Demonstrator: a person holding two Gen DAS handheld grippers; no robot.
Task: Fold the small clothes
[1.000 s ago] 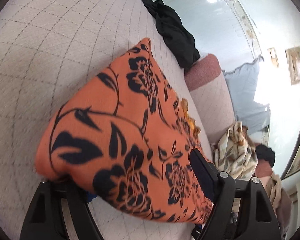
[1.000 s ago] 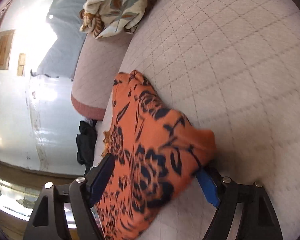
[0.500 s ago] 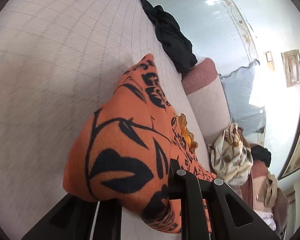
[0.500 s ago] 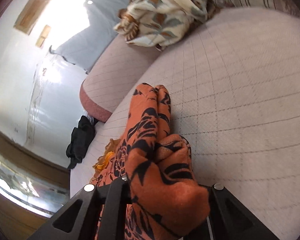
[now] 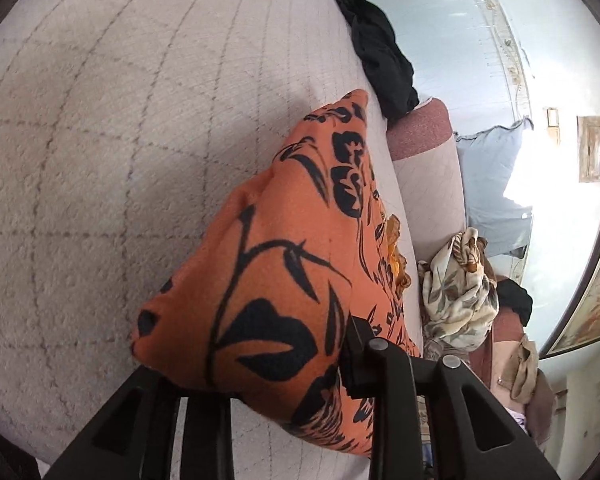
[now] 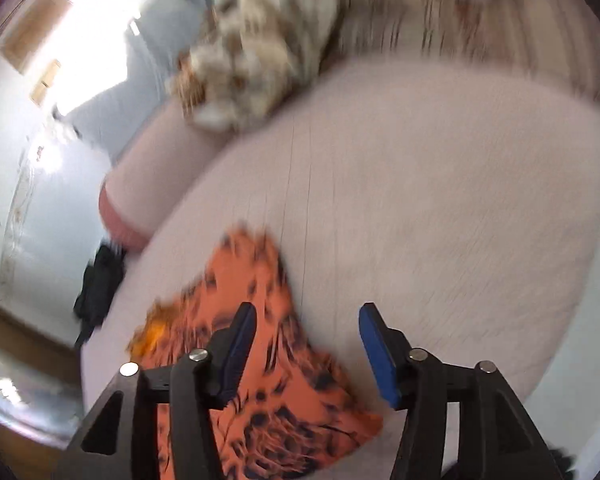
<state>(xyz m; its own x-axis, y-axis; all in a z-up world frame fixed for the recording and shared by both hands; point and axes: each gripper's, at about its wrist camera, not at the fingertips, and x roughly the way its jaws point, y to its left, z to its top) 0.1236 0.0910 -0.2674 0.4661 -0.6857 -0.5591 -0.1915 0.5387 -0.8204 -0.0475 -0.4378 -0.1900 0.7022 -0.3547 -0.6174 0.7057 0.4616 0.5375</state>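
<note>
The left gripper [image 5: 260, 364] pinches a soft orange cloth with black flowers [image 5: 300, 272], loosening; the right gripper [image 6: 306, 344] just opened, empty, above the quilted cushion [image 6: 440, 208].

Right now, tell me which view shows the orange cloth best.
The left wrist view. There the orange cloth is sharp and fills the middle, its black flower print clear, bunched between the left gripper fingers. The right wrist view shows it blurred and low, lying under the open right gripper, partly hidden.
</note>
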